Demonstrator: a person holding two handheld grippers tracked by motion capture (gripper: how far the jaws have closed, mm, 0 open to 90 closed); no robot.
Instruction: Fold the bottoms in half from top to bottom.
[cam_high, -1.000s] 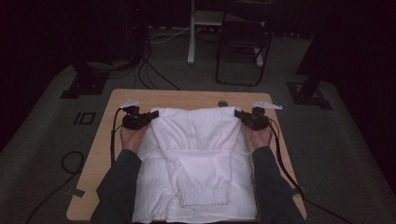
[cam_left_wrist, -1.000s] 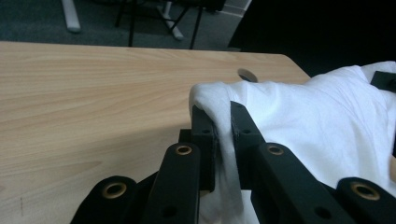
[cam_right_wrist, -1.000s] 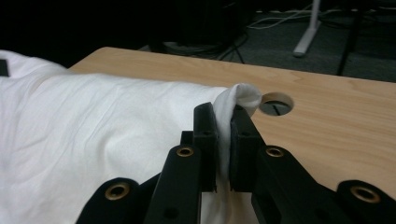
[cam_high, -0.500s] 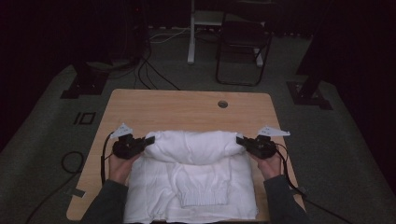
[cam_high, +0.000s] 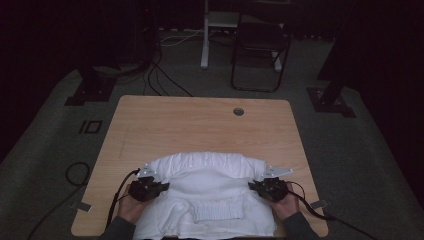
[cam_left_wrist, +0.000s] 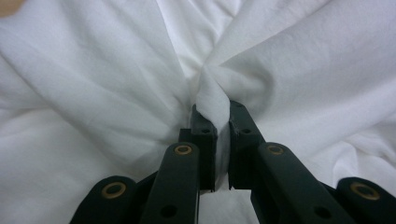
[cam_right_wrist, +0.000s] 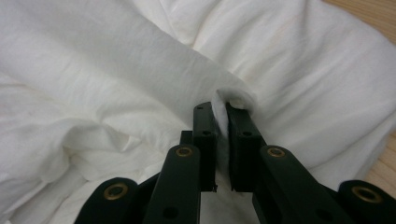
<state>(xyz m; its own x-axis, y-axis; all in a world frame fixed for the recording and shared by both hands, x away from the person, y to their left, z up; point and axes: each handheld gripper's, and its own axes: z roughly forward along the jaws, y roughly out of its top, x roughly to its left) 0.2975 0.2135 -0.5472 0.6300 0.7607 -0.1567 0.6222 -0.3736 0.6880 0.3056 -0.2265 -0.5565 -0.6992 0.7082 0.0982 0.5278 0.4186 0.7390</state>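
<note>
Left tool (cam_high: 159, 186) at 7 o'clock, right tool (cam_high: 257, 186) at 5, both low, pointing inward, each clenched on white garment (cam_high: 210, 190), worktop (cam_high: 200, 125).

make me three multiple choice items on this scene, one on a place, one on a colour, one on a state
1. Where on the table does the garment lie?
A. at the far edge
B. at the near edge, by the person
C. on the floor

2. What colour is the garment?
A. white
B. red
C. black

3. How does the left gripper stand?
A. wide open above the cloth
B. shut on a fold of the garment
C. lying on bare wood

Key:
1 B, the high view shows it between the two hands at the near edge.
2 A, it is white in all views.
3 B, cloth is pinched between its jaws; the right gripper does likewise.
</note>
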